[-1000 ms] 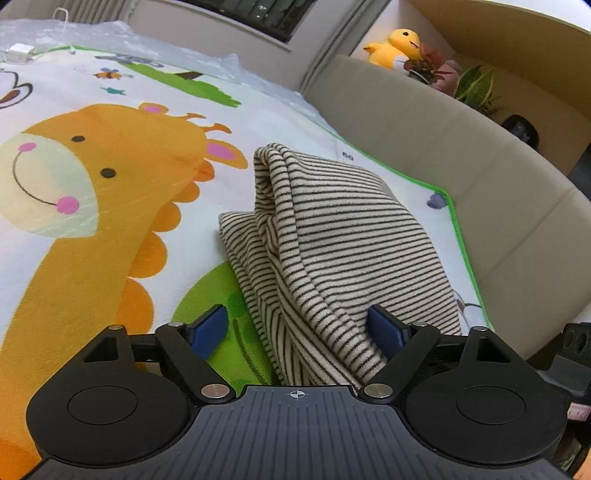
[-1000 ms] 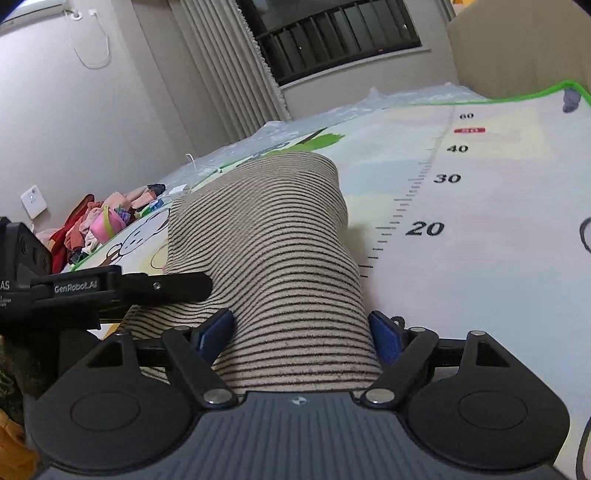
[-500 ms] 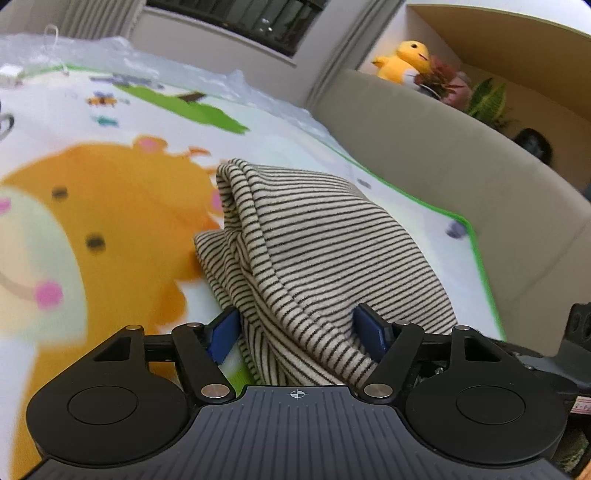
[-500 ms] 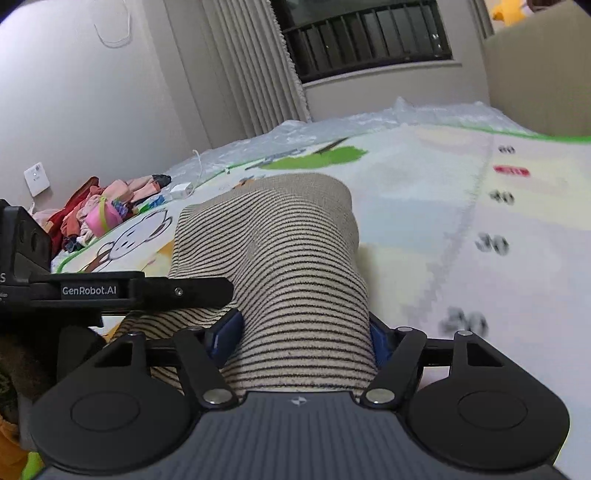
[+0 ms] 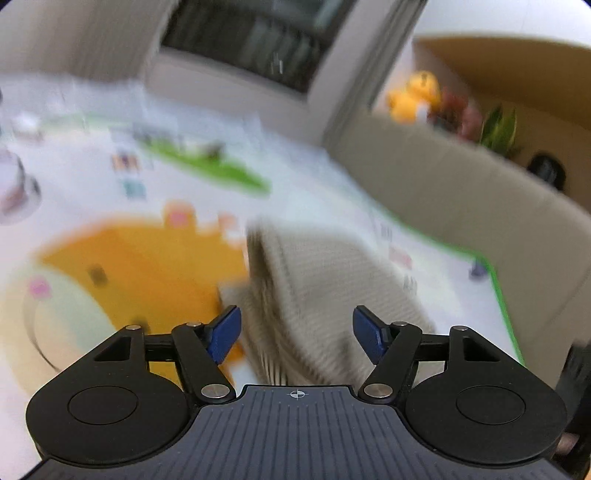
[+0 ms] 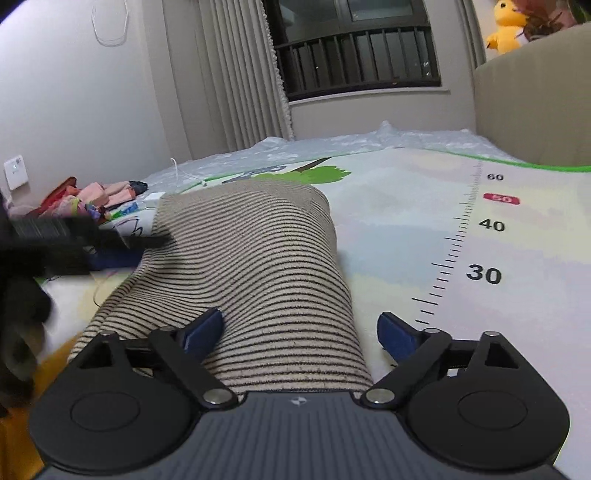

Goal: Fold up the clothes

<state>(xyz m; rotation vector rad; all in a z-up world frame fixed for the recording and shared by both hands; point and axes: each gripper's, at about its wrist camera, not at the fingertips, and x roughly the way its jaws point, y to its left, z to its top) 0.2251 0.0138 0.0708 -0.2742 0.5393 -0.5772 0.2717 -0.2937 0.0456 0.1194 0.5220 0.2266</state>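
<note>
A folded beige garment with thin black stripes [image 6: 258,273] lies on the cartoon play mat [image 6: 424,229]. It also shows, blurred, in the left wrist view [image 5: 325,295]. My right gripper [image 6: 301,332] is open, its blue pads either side of the garment's near end. My left gripper [image 5: 297,334] is open at the garment's near edge, and its view is motion-blurred. The left gripper appears as a dark blurred shape [image 6: 55,240] at the left of the right wrist view.
A beige sofa [image 5: 461,192] borders the mat on the right, with a yellow plush toy [image 6: 506,27] and plants behind it. A pile of colourful clothes [image 6: 85,195] lies at the mat's far left. Curtains [image 6: 236,74] and a dark window stand behind.
Both grippers have opened and let go of the striped garment. The left gripper is moving fast and has lifted; the right gripper's view has tilted up a little.
</note>
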